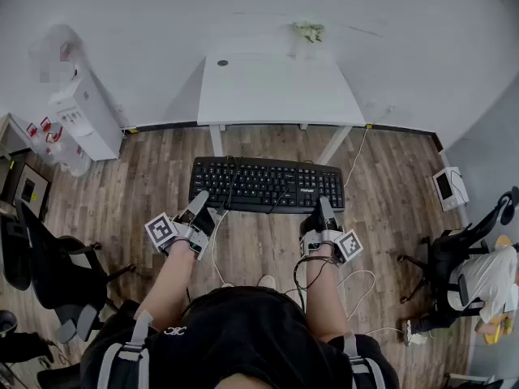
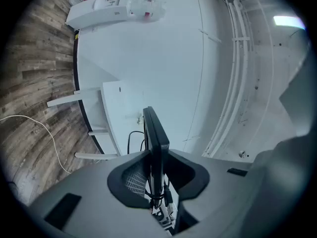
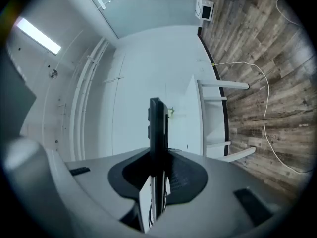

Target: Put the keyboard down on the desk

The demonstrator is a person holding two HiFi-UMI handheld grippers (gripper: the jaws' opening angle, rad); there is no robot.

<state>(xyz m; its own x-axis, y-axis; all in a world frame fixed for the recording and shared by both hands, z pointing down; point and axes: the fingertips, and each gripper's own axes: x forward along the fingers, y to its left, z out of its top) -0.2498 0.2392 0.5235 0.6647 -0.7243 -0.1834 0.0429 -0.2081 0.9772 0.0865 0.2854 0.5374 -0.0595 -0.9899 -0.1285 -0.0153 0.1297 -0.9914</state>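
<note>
A black keyboard [image 1: 266, 185] hangs level in the air above the wooden floor, short of the white desk [image 1: 276, 87]. My left gripper [image 1: 200, 203] is shut on its near left edge, my right gripper [image 1: 323, 210] on its near right edge. In the left gripper view the keyboard [image 2: 155, 143] shows edge-on between the dark pads, with its cable looped under it. The right gripper view has the keyboard [image 3: 157, 133] edge-on too, clamped between the jaws, and the desk [image 3: 190, 118] stands beyond.
A small plant [image 1: 308, 32] sits at the desk's back edge. A white cabinet [image 1: 81, 112] stands at left, black chairs [image 1: 49, 266] at left and right [image 1: 454, 258]. A white cable [image 1: 357, 282] trails on the floor.
</note>
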